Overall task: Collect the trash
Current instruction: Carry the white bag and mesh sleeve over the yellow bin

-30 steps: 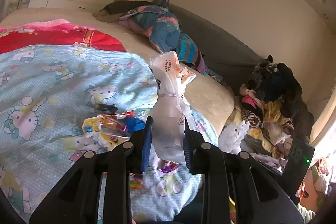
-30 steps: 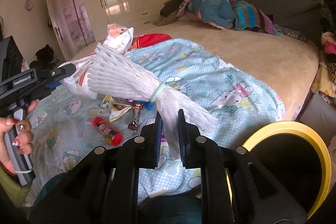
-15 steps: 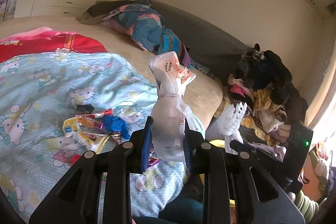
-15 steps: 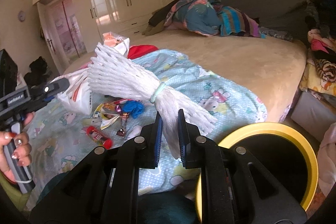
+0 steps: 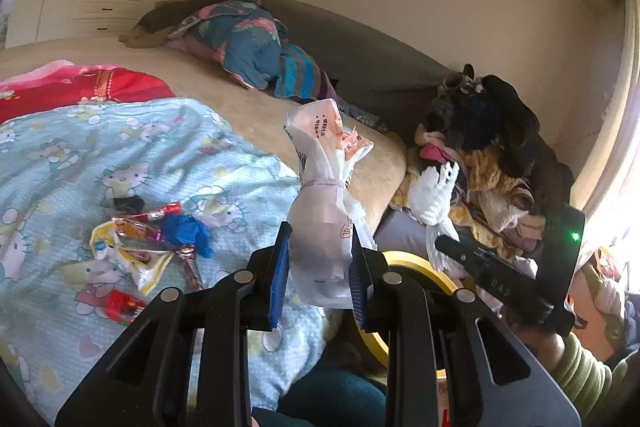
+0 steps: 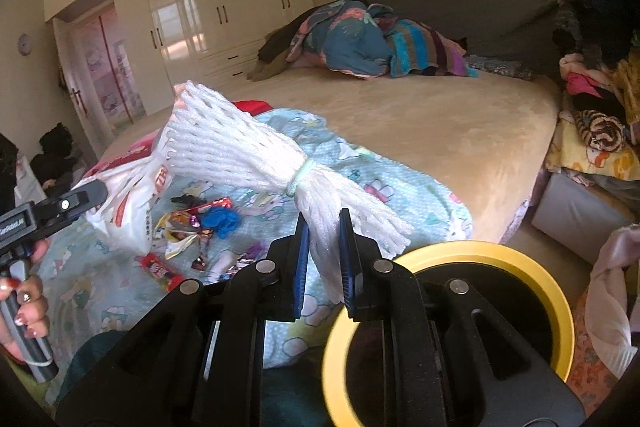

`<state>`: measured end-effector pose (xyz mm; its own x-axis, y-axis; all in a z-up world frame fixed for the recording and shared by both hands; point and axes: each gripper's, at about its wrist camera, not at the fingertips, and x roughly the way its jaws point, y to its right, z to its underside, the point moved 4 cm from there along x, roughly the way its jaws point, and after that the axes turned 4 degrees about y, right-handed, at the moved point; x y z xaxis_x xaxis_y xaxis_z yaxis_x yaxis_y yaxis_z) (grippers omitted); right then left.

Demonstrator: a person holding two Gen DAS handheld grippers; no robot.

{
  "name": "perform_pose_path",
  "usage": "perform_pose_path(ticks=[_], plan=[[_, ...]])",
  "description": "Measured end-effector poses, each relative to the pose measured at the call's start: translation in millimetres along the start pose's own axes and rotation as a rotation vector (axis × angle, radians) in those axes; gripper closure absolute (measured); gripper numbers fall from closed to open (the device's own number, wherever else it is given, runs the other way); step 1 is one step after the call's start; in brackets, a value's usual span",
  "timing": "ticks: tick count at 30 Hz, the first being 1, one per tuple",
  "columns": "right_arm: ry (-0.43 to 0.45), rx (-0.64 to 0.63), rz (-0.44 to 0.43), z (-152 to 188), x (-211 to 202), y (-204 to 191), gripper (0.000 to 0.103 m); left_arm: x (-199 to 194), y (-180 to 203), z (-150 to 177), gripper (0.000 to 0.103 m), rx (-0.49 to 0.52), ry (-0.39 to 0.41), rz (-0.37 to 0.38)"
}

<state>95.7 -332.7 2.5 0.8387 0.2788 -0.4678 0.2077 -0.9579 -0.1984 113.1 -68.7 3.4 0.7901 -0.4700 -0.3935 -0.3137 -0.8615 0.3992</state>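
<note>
My left gripper (image 5: 319,259) is shut on a tied white plastic bag (image 5: 322,211), held upright above the bed edge. My right gripper (image 6: 323,241) is shut on a bundled white foam net (image 6: 256,163) with a pale green band. A bin with a yellow rim (image 6: 452,259) and dark inside stands on the floor below the right gripper; it also shows in the left wrist view (image 5: 416,265). Loose wrappers (image 5: 148,239), a blue scrap (image 5: 186,231) and a red packet (image 5: 122,305) lie on the blue cartoon blanket (image 5: 60,163). The wrappers also show in the right wrist view (image 6: 188,227).
The bed (image 6: 420,123) has a beige cover with crumpled bedding (image 6: 360,43) near the headboard. A heap of clothes and toys (image 5: 488,155) stands on a box to the right of the bed. White wardrobes (image 6: 208,11) line the far wall.
Both grippers have moved right toward the bed's corner with their loads. The yellow-rimmed bin has come further into the right wrist view and now shows in the left wrist view.
</note>
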Motion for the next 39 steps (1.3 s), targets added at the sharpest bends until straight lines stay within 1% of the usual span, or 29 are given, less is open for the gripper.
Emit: perform_pose_path(ticks=[21,30,39], plan=[[-0.013,0.054,0.098,3.7,-11.8,55.9,0.093,24.9,41.5,25.3,0.078,0.078,-0.079,0.076],[-0.045,0.096,0.155,17.4,-15.0,88.2,0.093,37.5,58.8,39.1,0.078,0.119,-0.122,0.097],[-0.082,0.149,0.214,32.4,-6.9,120.4,0.093,51.9,81.9,60.4,0.078,0.178,-0.183,0.117]])
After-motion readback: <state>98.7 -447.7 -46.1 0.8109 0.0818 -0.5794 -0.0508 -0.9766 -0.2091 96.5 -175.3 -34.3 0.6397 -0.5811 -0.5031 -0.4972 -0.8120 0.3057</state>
